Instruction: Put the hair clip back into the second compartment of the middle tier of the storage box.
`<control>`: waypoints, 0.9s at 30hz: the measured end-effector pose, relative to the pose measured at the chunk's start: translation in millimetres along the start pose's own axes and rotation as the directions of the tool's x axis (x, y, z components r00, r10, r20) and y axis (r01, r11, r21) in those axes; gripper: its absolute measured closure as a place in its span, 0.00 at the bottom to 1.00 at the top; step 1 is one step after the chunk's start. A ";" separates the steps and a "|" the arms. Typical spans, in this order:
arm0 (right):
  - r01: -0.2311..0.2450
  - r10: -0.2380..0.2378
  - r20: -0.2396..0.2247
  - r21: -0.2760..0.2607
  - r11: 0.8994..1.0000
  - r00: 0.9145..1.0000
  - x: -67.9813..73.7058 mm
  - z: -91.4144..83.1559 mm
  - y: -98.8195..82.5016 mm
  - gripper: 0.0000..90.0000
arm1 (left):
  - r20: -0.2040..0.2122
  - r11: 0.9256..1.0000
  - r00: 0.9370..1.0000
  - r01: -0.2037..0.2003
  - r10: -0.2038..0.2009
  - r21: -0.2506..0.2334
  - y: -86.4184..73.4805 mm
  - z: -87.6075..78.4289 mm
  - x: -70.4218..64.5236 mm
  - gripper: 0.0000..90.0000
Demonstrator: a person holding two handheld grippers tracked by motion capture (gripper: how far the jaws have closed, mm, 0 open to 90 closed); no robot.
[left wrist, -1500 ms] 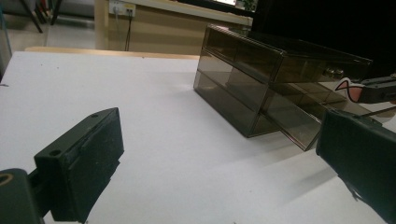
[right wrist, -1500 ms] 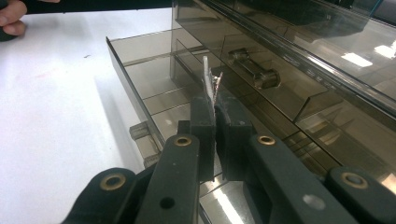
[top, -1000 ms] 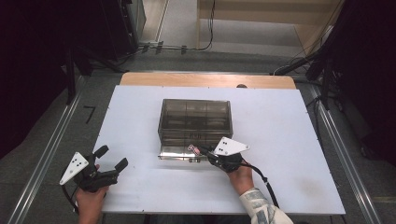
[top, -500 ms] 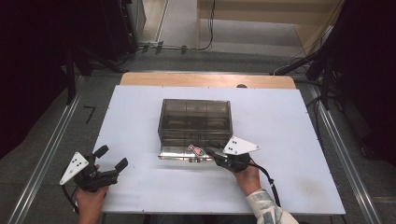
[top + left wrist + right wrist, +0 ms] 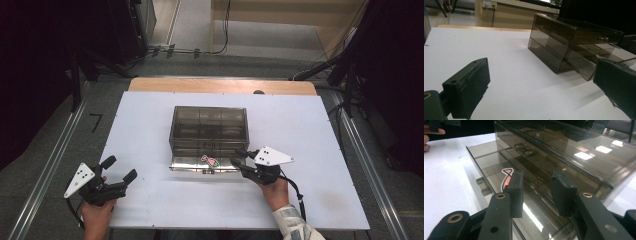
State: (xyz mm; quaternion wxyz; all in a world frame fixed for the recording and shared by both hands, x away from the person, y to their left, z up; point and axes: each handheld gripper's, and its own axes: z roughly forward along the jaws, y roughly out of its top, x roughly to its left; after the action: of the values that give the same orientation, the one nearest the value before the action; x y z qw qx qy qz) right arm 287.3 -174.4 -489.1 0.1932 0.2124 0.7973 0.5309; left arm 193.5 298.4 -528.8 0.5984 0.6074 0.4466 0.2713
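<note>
A smoked clear drawer box (image 5: 210, 125) stands mid-table, its bottom drawer (image 5: 190, 164) pulled out toward me. A small pink and green item (image 5: 210, 161) lies in that drawer. My right gripper (image 5: 237, 156) is open at the drawer's right end, its tips just over the drawer's edge. In the right gripper view the right gripper (image 5: 537, 185) holds nothing, and the pink item (image 5: 507, 178) shows beyond its left jaw. My left gripper (image 5: 120, 170) rests open at the table's front left, well apart from the box (image 5: 574, 42). The left gripper (image 5: 541, 85) has nothing between its wide-set jaws.
The white table top (image 5: 310, 130) has bare room on both sides of the box. A wooden strip (image 5: 220, 86) runs along its far edge. The drawer has a small front handle (image 5: 482, 186), and the upper drawer a knob (image 5: 524, 149).
My right gripper has drawn back to the right, away from the pink item. The item, the open drawer and the left gripper have stayed put.
</note>
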 end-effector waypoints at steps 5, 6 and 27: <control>-0.013 0.013 0.011 -0.002 1.000 1.000 -3.8 -6.6 -5.5 0.67 | -0.001 1.000 1.000 0.000 0.000 0.000 0.0 0.1 0.0 0.02; -0.016 0.016 0.013 -0.003 1.000 1.000 -4.7 -8.1 -6.6 0.67 | -0.001 1.000 1.000 0.000 0.000 0.001 0.0 0.1 0.0 0.02; -0.053 0.053 0.090 -0.005 0.999 0.994 -26.7 -36.2 -19.9 0.64 | 0.000 1.000 1.000 -0.002 0.002 0.000 0.0 0.0 -0.1 0.02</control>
State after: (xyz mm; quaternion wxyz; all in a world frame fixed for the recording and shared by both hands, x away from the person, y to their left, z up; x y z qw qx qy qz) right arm 287.6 -223.5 -492.3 0.2152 0.2571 0.7810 0.5269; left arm 193.5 298.4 -528.8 0.5982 0.6077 0.4460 0.2721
